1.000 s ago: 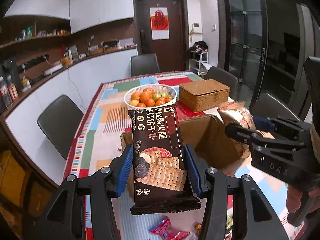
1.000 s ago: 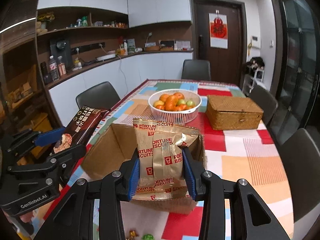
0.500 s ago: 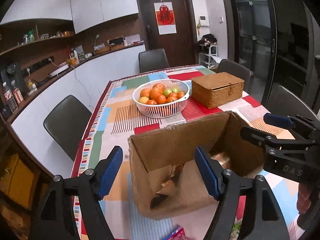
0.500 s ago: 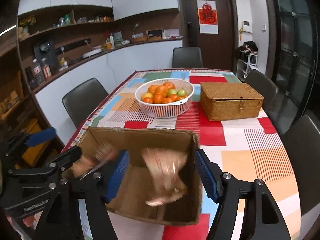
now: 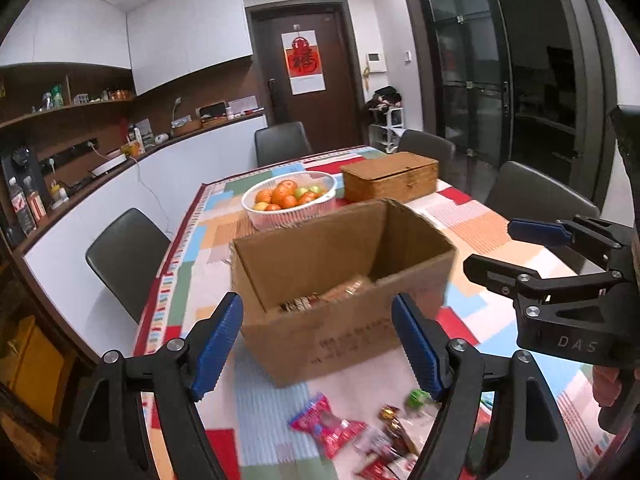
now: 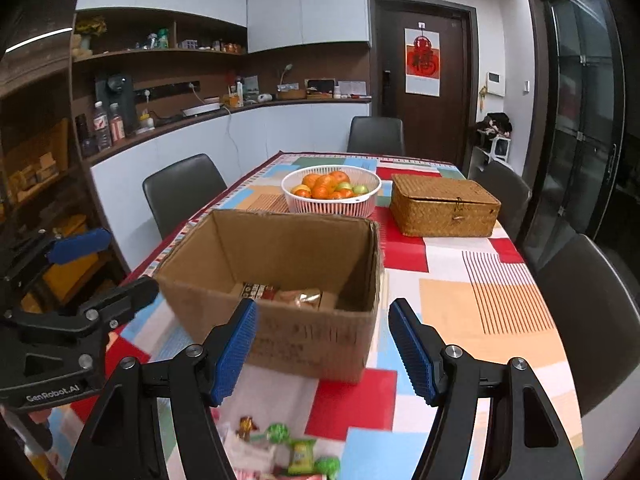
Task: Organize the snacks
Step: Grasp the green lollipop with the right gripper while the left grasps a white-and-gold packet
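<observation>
Both packets released since a second ago, now lying in cardboard box (image 6: 276, 280); left tongs (image 5: 318, 344) and right tongs (image 6: 322, 346) gape empty

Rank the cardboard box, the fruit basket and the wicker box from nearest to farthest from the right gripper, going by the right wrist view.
From the right gripper:
1. Cardboard box, straight ahead, just past the fingers.
2. Fruit basket, behind the cardboard box, near the table's middle.
3. Wicker box, to the right of the basket. It sits about as deep as the basket, so these two are close to call.
</observation>
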`<act>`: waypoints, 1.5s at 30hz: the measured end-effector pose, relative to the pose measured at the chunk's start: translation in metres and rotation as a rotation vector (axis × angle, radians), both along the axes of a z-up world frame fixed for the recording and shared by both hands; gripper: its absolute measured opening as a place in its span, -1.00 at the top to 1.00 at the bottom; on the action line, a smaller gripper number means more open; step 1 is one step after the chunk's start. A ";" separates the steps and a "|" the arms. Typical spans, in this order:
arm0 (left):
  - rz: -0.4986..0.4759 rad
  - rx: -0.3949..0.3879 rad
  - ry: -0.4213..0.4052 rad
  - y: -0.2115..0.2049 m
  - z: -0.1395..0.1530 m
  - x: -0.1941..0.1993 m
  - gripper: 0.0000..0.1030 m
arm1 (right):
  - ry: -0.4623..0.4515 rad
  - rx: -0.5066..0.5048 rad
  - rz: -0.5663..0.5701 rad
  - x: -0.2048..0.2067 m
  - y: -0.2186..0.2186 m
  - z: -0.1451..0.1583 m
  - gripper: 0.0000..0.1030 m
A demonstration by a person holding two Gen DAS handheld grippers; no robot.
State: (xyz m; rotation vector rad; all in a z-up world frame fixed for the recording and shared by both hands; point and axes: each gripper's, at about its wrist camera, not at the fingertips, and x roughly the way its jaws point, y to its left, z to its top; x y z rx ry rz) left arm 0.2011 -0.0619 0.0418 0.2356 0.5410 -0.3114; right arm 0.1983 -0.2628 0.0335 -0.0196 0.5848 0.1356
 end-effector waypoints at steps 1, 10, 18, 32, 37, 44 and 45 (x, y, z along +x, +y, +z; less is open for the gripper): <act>-0.009 -0.009 0.008 0.000 -0.002 -0.006 -0.48 | -0.002 -0.002 0.000 -0.006 -0.001 0.000 -0.33; -0.081 -0.049 0.077 -0.005 -0.029 -0.044 -0.48 | 0.034 -0.003 0.012 -0.052 -0.008 -0.024 -0.33; -0.126 -0.032 0.146 -0.013 -0.069 -0.061 -0.47 | 0.115 -0.015 0.012 -0.074 -0.011 -0.061 -0.33; -0.188 -0.080 0.361 -0.025 -0.137 -0.032 -0.06 | 0.257 -0.011 0.001 -0.062 -0.017 -0.120 -0.15; -0.185 -0.100 0.398 -0.025 -0.147 -0.022 0.04 | 0.297 0.007 0.008 -0.051 -0.016 -0.133 -0.01; -0.199 -0.107 0.435 -0.035 -0.157 -0.010 0.18 | 0.345 0.064 0.001 -0.038 -0.021 -0.148 0.17; -0.200 -0.112 0.441 -0.036 -0.158 -0.008 0.19 | 0.349 0.070 0.001 -0.037 -0.022 -0.149 0.18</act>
